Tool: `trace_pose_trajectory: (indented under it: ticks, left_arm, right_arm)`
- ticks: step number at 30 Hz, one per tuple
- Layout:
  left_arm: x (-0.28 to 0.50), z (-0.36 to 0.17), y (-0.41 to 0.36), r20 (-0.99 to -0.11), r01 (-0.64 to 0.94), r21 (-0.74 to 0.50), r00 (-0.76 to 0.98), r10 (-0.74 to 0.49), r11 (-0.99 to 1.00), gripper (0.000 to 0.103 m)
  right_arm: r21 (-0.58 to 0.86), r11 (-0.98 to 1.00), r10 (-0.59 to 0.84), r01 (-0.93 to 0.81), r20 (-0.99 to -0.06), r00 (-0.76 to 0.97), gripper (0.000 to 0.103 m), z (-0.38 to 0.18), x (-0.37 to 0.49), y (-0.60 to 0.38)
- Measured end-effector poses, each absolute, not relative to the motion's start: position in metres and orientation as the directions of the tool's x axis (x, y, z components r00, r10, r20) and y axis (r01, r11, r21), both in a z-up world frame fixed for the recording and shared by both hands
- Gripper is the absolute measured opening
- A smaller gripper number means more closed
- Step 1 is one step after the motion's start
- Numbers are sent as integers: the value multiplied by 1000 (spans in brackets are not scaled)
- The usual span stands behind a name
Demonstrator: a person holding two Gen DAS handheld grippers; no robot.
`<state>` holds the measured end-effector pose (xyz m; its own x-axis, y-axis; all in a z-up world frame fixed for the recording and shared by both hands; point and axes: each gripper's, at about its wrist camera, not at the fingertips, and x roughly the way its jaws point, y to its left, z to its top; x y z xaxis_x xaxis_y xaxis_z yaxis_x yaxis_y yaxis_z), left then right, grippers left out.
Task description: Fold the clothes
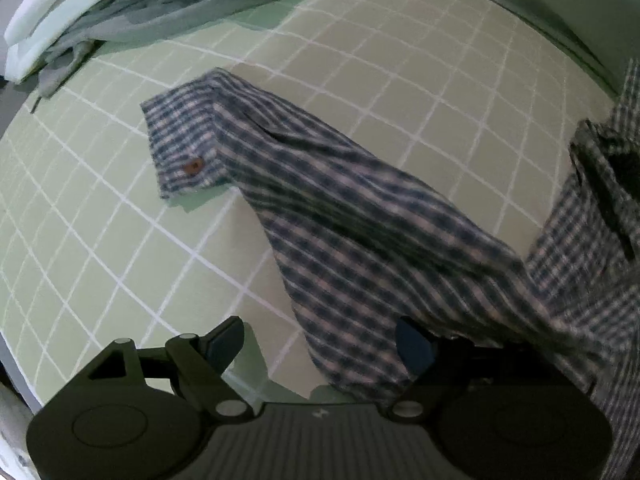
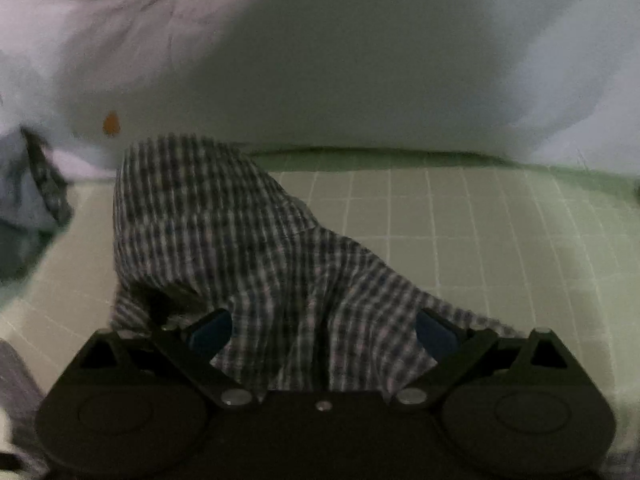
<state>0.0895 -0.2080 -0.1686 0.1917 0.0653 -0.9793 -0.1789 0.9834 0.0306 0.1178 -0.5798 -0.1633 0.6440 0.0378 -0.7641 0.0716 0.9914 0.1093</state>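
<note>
A blue and white checked shirt (image 1: 360, 232) lies on the green gridded mat (image 1: 100, 240). Its sleeve runs up-left and ends in a cuff (image 1: 180, 148) with a brown button. My left gripper (image 1: 320, 344) is open, and the sleeve's near end lies between its fingers, against the right finger (image 1: 414, 346). In the right wrist view the same shirt (image 2: 256, 248) bunches up over my right gripper (image 2: 324, 336), which is open with cloth lying between its fingers. The shirt's body also shows at the right edge of the left wrist view (image 1: 592, 248).
A pile of white and grey clothes (image 1: 100, 20) sits at the mat's far left corner. In the right wrist view a pale sheet or wall (image 2: 340, 60) rises behind the mat (image 2: 480, 220), and grey-blue cloth (image 2: 28, 208) lies at the left.
</note>
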Motion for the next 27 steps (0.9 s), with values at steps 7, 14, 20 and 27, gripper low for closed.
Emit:
trace_pose_trajectory:
  ticks: [7,14,20,27]
  left_arm:
    - [103,-172,-185,-979,-251,18,190,67,968,89]
    - [112,-173,-173,-978,-300,13,195,75,954,95]
    - [116,-173,-173,-977,-297,19,199,81,955,98]
    - [114,-169,-172,-974,-311,32,204,99,950,97]
  right_arm:
    - [66,998,67,-26,-772,632,99,-183,159,-577]
    - [61,988,135,-141,-778,614,84,-199,199,-577]
    - [73,961,224,-265,-768,600,12,-187,222,-575]
    - [-19,999,5,-26,-703,711,19,-158,264,-614]
